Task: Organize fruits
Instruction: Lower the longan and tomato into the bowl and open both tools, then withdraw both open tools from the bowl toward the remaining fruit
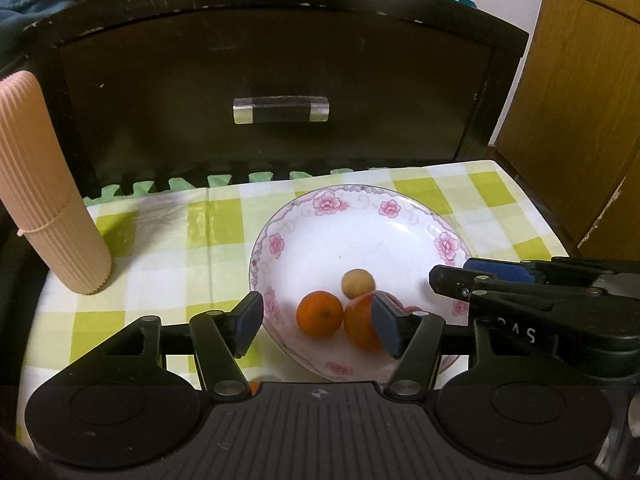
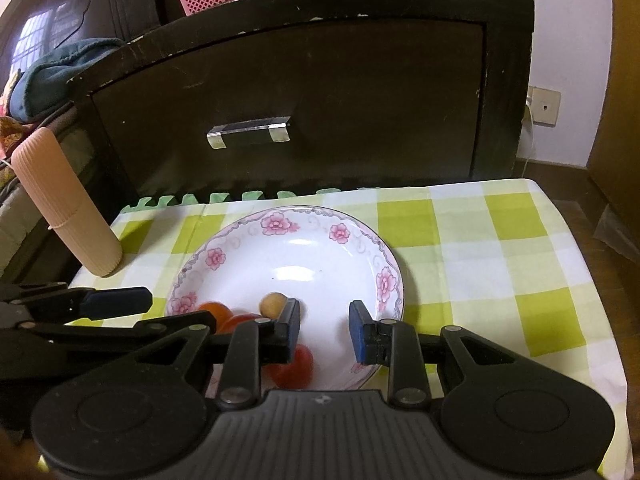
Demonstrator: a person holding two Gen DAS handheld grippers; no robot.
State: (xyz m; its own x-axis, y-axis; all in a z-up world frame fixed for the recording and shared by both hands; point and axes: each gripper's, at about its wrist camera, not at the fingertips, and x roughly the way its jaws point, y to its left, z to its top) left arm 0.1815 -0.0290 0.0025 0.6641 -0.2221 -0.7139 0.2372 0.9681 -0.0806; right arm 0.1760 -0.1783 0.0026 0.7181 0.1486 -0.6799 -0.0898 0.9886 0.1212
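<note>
While left gripper (image 1: 318,330) gapes over plate (image 1: 360,216), empty, right gripper (image 2: 325,332) narrow, empty: tangerine (image 1: 320,314) light, soft-skinned; pinch mid-girth.

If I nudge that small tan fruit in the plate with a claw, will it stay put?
Probably not. The small tan fruit looks round, so it would likely roll. The plate is glossy and dished, so it should drift back toward the middle, maybe against the orange. It looks light; a gentle touch should be enough.
</note>
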